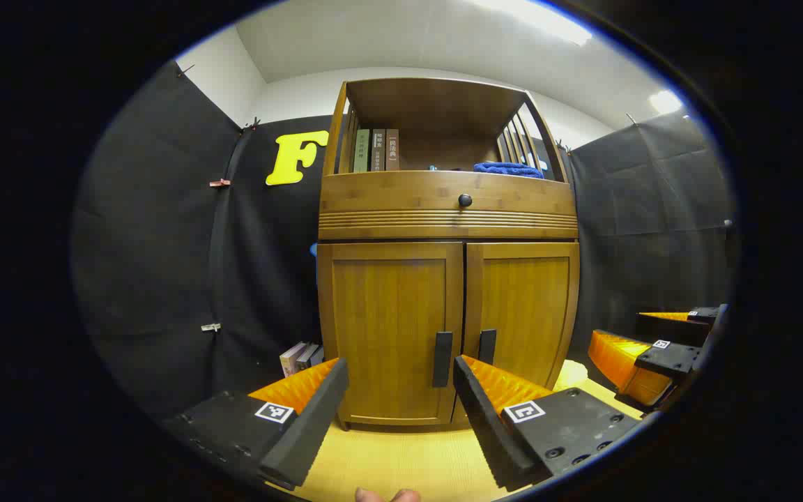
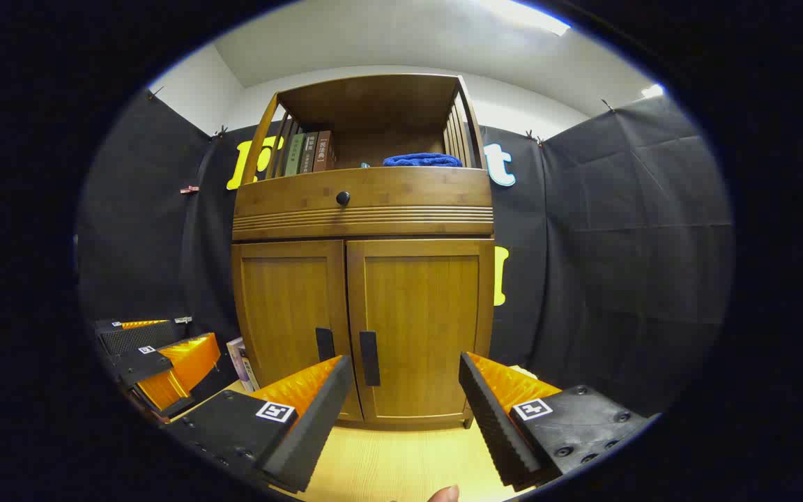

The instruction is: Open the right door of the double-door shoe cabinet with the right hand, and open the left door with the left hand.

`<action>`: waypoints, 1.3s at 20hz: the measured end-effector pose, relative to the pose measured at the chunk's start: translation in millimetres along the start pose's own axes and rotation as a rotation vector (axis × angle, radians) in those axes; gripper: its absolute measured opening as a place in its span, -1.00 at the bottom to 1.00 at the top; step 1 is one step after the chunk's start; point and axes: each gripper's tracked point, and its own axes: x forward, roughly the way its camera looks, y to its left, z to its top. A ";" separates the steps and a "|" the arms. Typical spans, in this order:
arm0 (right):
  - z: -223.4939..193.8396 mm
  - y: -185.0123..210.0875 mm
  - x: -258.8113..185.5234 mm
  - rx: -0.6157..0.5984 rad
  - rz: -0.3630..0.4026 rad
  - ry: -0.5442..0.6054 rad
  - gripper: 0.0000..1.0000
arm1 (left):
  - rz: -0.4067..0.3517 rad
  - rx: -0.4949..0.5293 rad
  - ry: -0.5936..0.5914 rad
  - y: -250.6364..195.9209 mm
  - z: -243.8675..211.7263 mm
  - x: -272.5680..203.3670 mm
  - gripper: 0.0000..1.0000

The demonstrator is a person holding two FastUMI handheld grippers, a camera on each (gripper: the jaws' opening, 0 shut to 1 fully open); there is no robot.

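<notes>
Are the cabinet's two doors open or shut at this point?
Shut. The left door and right door lie flush in the frame, their handles side by side at the centre seam; both grippers are open, short of them.

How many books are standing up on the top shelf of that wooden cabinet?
3 books stand upright side by side at the left end of the cabinet's open top shelf, left of a folded blue cloth. More may be hidden behind the shelf's front board.
</notes>
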 end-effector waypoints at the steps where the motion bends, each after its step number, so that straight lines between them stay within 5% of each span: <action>1: -0.7 1.4 -0.4 0.002 0.002 0.000 0.90 | 0.002 0.001 -0.002 0.4 0.6 -0.4 0.87; 26: -5.1 11.1 22.5 0.011 0.017 0.010 0.90 | -0.001 0.024 0.001 10.1 -6.4 11.9 0.87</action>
